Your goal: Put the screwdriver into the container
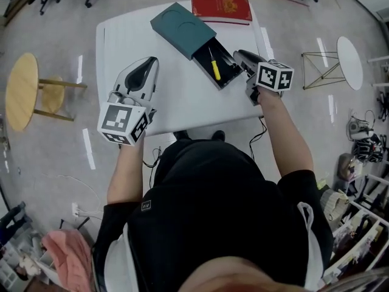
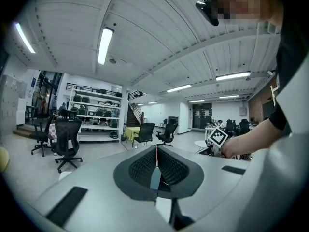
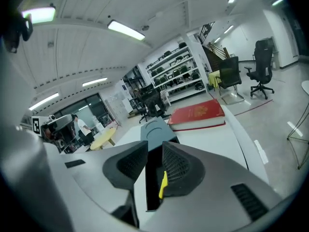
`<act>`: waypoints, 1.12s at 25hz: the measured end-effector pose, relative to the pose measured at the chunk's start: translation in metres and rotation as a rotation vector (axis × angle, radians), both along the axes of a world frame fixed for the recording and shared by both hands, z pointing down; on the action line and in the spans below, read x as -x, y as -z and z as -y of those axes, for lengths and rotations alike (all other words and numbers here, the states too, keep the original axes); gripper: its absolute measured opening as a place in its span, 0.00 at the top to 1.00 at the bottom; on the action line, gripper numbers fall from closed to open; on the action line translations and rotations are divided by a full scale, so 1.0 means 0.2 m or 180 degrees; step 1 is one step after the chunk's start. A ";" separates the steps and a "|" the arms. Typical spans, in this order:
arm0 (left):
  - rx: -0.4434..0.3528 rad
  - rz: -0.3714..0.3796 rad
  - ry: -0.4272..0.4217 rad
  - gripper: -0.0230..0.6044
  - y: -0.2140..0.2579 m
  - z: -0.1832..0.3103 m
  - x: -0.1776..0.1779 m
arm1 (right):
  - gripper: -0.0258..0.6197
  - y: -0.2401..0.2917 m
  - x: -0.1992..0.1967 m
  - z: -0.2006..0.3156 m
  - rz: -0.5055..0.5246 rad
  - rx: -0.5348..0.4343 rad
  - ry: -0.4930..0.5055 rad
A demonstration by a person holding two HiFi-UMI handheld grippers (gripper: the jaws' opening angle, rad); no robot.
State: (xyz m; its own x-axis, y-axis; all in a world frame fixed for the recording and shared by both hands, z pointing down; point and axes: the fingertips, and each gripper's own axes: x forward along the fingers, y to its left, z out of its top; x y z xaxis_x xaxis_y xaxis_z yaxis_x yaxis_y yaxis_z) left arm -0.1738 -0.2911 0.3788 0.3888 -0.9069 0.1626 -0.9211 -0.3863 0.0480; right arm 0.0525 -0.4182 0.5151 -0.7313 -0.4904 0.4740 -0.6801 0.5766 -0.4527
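A teal container point(image 1: 182, 28) lies on the white table point(image 1: 121, 41) with its black inner tray point(image 1: 226, 72) slid out toward me. The screwdriver point(image 1: 214, 66), yellow-handled with a thin shaft, lies inside that tray. My right gripper point(image 1: 238, 55) sits just right of the tray's near end. In the right gripper view the gripper point(image 3: 154, 166) is open, with the tray and the yellow screwdriver handle point(image 3: 163, 183) showing through the gap and the teal container point(image 3: 155, 132) beyond. My left gripper point(image 1: 146, 66) rests on the table's left side, well clear of the container. In its own view the left gripper point(image 2: 157, 161) is shut and holds nothing.
A red book point(image 1: 222, 6) lies at the table's far edge, and the same red book point(image 3: 198, 114) shows behind the container. On the floor stand a round wooden stool point(image 1: 23, 90) at left, and a wire stand point(image 1: 319, 69) and a small white round table point(image 1: 349, 61) at right.
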 end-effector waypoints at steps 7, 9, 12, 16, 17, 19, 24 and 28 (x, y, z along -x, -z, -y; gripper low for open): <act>-0.0074 0.0109 0.0136 0.93 0.12 -0.07 -0.19 | 0.80 0.29 -0.24 -0.09 0.0385 -0.0285 0.0125; -0.0105 0.0141 0.0170 0.93 0.15 -0.08 -0.26 | 0.80 0.35 -0.31 -0.12 0.0475 -0.0365 0.0171; -0.0146 0.0163 0.0222 0.93 0.20 -0.12 -0.36 | 0.80 0.46 -0.43 -0.15 0.0555 -0.0530 0.0229; -0.0161 0.0149 0.0285 0.93 0.25 -0.15 -0.48 | 0.81 0.60 -0.57 -0.21 0.0639 -0.0759 0.0347; -0.0170 0.0163 0.0301 0.93 0.26 -0.16 -0.50 | 0.81 0.64 -0.60 -0.22 0.0658 -0.0821 0.0378; -0.0192 0.0194 0.0334 0.93 0.29 -0.18 -0.55 | 0.82 0.71 -0.65 -0.25 0.0697 -0.0950 0.0447; -0.0258 0.0231 0.0379 0.93 0.36 -0.23 -0.60 | 0.85 0.90 -0.72 -0.37 0.0790 -0.1293 0.0610; -0.0298 0.0253 0.0370 0.93 0.39 -0.24 -0.58 | 0.88 1.03 -0.72 -0.48 0.1012 -0.1620 0.0708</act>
